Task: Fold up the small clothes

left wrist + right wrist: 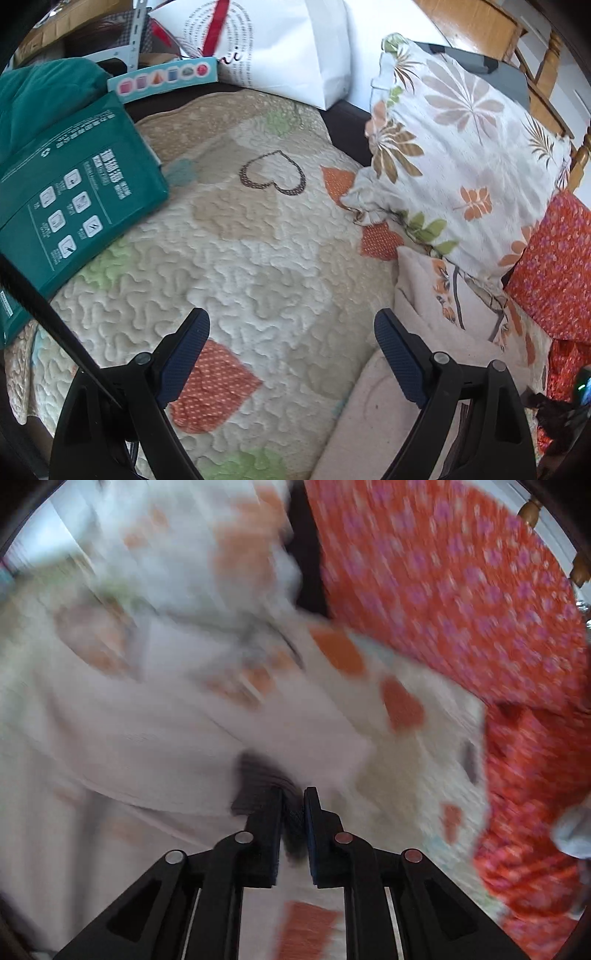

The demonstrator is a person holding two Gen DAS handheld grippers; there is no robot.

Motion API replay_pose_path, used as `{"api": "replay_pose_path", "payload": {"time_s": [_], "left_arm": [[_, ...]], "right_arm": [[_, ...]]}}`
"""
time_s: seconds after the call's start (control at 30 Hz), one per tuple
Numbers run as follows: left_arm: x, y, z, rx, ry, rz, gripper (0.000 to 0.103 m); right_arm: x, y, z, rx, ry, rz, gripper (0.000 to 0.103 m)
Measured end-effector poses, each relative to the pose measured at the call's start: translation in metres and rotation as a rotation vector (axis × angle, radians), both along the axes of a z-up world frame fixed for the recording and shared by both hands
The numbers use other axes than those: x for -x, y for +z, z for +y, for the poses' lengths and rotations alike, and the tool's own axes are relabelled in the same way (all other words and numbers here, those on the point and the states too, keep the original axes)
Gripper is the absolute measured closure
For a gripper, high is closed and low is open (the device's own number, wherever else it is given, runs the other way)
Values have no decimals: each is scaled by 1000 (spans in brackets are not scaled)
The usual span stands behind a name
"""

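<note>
In the left wrist view my left gripper (291, 317) stands open above the quilted bedspread (240, 240), with nothing between its fingers. A pale pink garment (424, 306) with an orange flower print lies just to the right of its right finger. The right wrist view is blurred. In it my right gripper (294, 794) is shut on a small dark knit cloth (258, 779), which sticks out to the left of the fingertips. Under it lie the pale pink garment (147, 720) and the quilt (424, 768).
A green packet (74, 192) rests on the quilt's left side, with a white paper bag (288, 44) behind. A leaf-print pillow (461, 147) lies at the right. Red flowered fabric (554, 266) (461, 590) sits at the far right. Wooden chair posts (546, 62) stand beyond.
</note>
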State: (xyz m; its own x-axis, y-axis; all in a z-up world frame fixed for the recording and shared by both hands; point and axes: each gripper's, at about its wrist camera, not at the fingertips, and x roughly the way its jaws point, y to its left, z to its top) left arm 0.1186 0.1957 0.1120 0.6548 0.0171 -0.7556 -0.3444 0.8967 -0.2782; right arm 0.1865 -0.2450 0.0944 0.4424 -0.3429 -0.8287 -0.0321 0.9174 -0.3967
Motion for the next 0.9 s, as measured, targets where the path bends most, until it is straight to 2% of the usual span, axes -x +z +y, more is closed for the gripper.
{"api": "replay_pose_path", "payload": {"time_s": [0.03, 0.1, 0.13, 0.17, 0.23, 0.27, 0.37, 0.4, 0.53, 0.63, 0.67, 0.7, 0.73, 0.77, 0.9], "left_arm": [[-2, -1, -1, 7, 0, 4, 13], [-7, -3, -2, 23, 4, 10, 13], [-9, -4, -2, 30, 6, 14, 13], [-12, -6, -2, 40, 5, 21, 13], [-15, -10, -2, 65, 4, 32, 13], [-16, -10, -2, 71, 6, 34, 13], [-18, -13, -4, 73, 8, 43, 13], [-18, -13, -4, 72, 10, 45, 13], [-20, -14, -1, 70, 24, 50, 13], [-23, -17, 1, 77, 22, 60, 13], [-24, -17, 1, 81, 17, 63, 13], [-24, -18, 0, 82, 13, 65, 13], [-24, -18, 0, 79, 7, 67, 13], [-25, -19, -1, 73, 4, 70, 13], [-25, -21, 0, 65, 9, 80, 13]], "right_arm": [[4, 2, 4, 20, 11, -30, 86], [8, 15, 21, -25, 66, -78, 71], [8, 21, 33, -41, 94, -103, 59], [7, 29, 45, -55, 127, -129, 51], [-3, 43, 83, -114, 222, -172, 45], [-10, 46, 105, -174, 276, -173, 42], [-44, 45, 157, -340, 379, -118, 39], [-56, 41, 174, -365, 403, -105, 39], [-100, 18, 231, -392, 460, -55, 39], [-129, -8, 262, -335, 485, -29, 39], [-138, -17, 272, -298, 495, -16, 41], [-145, -25, 274, -288, 495, 10, 49], [-153, -30, 274, -303, 495, 47, 92], [-163, -34, 275, -325, 478, 82, 99], [-194, -27, 277, -313, 431, 17, 99]]}}
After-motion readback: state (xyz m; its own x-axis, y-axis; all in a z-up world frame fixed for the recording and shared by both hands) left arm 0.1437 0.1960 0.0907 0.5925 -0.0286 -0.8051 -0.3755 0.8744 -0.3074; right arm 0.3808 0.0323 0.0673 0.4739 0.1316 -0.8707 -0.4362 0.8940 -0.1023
